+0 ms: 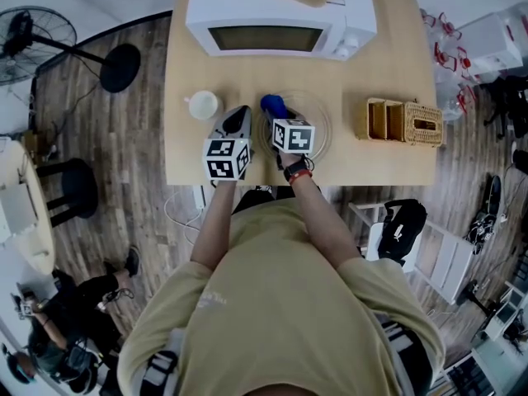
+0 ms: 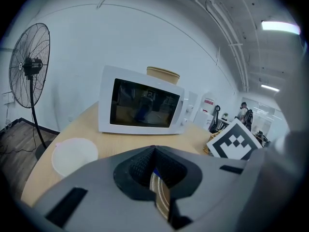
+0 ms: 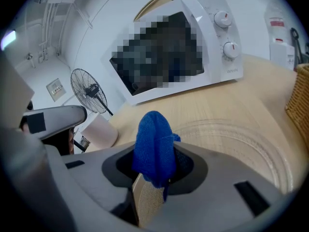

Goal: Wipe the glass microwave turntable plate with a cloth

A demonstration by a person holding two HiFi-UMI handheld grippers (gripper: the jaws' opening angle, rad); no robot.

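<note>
Microwave (image 1: 280,15) is sitting beyond the fingers, white cup (image 1: 203,105) off to their left. Left gripper (image 2: 157,175) is pinching the glass plate (image 3: 251,144) by its rim, fingers closed tight; right gripper (image 3: 153,180) is clenching the blue cloth (image 3: 153,144) above it.

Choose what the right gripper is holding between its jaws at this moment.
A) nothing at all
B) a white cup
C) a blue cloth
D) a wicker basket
C: the right gripper view shows the right gripper shut on the blue cloth, which bunches up out of its jaws in front of the glass turntable plate.
</note>
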